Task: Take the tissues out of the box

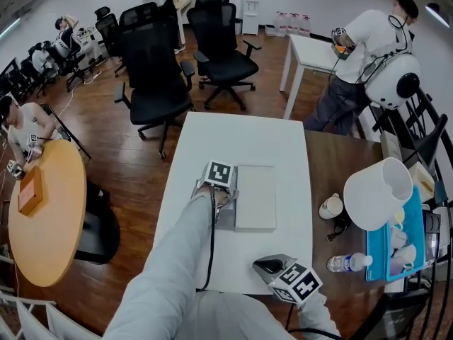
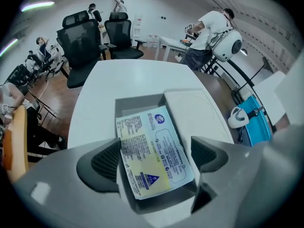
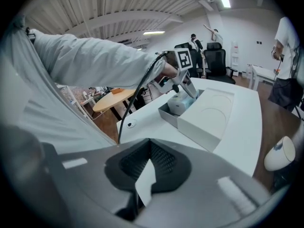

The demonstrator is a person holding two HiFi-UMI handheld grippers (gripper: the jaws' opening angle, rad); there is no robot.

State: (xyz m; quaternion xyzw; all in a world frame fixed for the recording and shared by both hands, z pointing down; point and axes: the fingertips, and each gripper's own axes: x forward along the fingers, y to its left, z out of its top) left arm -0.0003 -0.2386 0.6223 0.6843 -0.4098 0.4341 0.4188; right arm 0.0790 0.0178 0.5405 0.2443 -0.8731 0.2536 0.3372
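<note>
An open grey box point(image 1: 225, 220) lies on the white table point(image 1: 241, 140), with its white lid point(image 1: 255, 197) beside it on the right. In the left gripper view a printed tissue pack point(image 2: 152, 148) lies slanted inside the box point(image 2: 137, 102). My left gripper point(image 2: 154, 158) hangs right over the pack, jaws wide, one pad at each long edge; I see no squeeze on the wrapper. My right gripper point(image 1: 272, 266) rests near the table's front edge, away from the box. Its jaws point(image 3: 147, 175) are together, with only a white sliver showing between them.
A mug point(image 1: 330, 206), a water bottle point(image 1: 345, 263), a large white lamp shade point(image 1: 377, 192) and a blue tray point(image 1: 396, 243) crowd the brown table at right. Black office chairs point(image 1: 152, 69) stand beyond the table. A round orange table point(image 1: 46, 211) is at left.
</note>
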